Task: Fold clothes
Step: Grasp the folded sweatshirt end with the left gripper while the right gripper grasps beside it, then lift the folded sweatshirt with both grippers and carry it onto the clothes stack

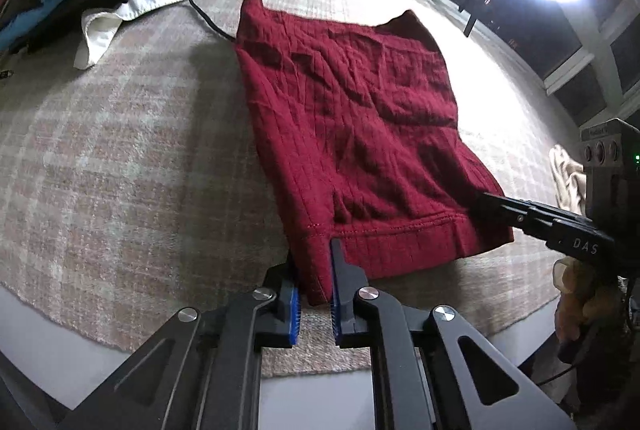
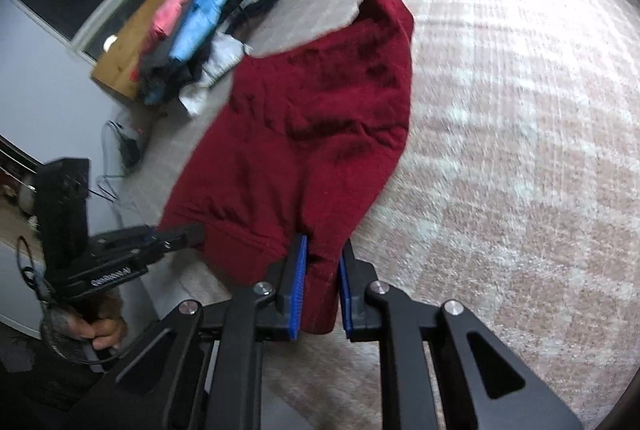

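A: A checked rug point(image 1: 120, 149) is seen; the red garment point(image 1: 352, 117) is spread mid-frame, part-folded.

B: Its near hem is clamped by left gripper point(image 1: 314, 286) and right gripper point(image 2: 322, 290); another fold is judged outstanding

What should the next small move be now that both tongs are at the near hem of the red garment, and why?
Probably lift both corners together and carry the hem toward the far edge. The left tongs and right tongs each pinch a near corner of the red garment, which lies flat on the plaid cloth and looks only partly folded.
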`<state>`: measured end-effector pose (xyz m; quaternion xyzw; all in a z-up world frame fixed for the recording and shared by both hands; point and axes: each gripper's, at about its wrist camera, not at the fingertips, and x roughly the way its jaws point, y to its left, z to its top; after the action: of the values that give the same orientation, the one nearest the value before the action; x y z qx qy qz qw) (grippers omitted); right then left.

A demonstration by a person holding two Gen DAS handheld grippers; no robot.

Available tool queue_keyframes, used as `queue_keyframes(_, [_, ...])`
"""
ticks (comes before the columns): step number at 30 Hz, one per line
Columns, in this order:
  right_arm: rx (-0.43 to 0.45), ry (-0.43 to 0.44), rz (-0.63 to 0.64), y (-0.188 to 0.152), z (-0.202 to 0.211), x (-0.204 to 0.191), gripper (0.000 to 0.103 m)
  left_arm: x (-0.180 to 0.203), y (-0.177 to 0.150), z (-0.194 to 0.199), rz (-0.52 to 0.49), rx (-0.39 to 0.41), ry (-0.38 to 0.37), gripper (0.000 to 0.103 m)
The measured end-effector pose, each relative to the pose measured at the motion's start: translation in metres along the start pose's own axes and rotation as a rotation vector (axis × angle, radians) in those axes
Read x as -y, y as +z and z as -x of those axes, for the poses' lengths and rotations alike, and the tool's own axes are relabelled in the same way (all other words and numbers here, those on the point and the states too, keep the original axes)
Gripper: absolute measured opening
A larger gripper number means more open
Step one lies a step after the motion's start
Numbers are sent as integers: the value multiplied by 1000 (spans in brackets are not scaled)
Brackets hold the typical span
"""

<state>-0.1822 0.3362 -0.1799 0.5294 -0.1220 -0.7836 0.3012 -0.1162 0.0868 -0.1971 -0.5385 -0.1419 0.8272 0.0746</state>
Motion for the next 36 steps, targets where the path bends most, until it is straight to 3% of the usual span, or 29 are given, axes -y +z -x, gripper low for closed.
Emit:
queue_keyframes(7, [78, 136, -5, 18, 41, -20, 13, 3, 5, 47, -21, 63, -55, 10])
queue_keyframes(12, [141, 263, -32, 35, 80, -33, 13, 4, 20, 109, -25, 165, -152, 10])
queue_keyframes(17, [210, 303, 42, 64, 114, -73, 13, 6, 46, 162, -86, 247, -182, 10])
queue_keyframes(20, [224, 303, 77, 86, 116, -96, 13, -13, 73, 168, -87, 240, -211, 10])
queue_keyframes(24, [220, 273, 99, 133, 95, -125, 13, -52, 124, 161, -65, 194, -233, 10])
queue_keyframes(27, [255, 245, 121, 183, 85, -155, 13, -77, 191, 179, -100, 221, -227, 10])
queue_keyframes(31, [417, 191, 234, 268, 101, -231, 12, -97, 289, 251, -203, 369, -163, 10])
queue_keyframes(34, [535, 155, 341, 310, 104, -292, 12, -119, 334, 306, -274, 481, -98, 10])
queue_keyframes(36, [544, 166, 341, 330, 86, -316, 12, -145, 345, 315, -270, 491, -76, 10])
